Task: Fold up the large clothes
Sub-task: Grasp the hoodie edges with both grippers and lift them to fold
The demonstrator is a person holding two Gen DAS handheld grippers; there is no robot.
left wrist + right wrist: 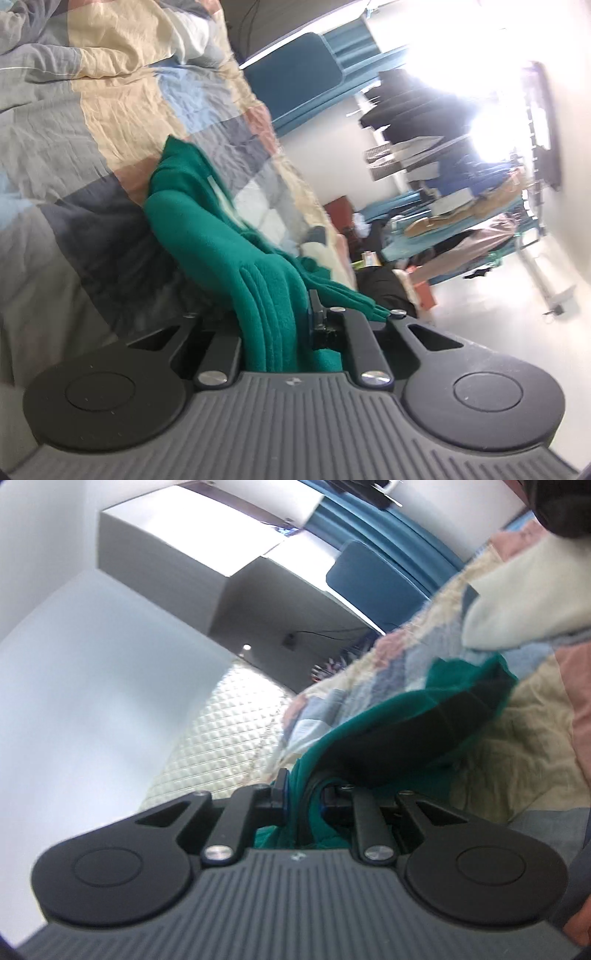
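Green fleece garment [207, 229] hangs above the patchwork quilt [74, 155], stretched between both grippers: left gripper [291, 332] jaws and right gripper [303, 801] jaws each clamp its fabric.

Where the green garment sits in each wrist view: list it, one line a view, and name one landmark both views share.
Left wrist view: the green garment runs from the picture's centre down into the left gripper, which is shut on it.
Right wrist view: the green garment fills centre-right, arching from the right gripper, shut on it, toward the upper right.
Shared landmark: the patchwork bedspread beneath it.
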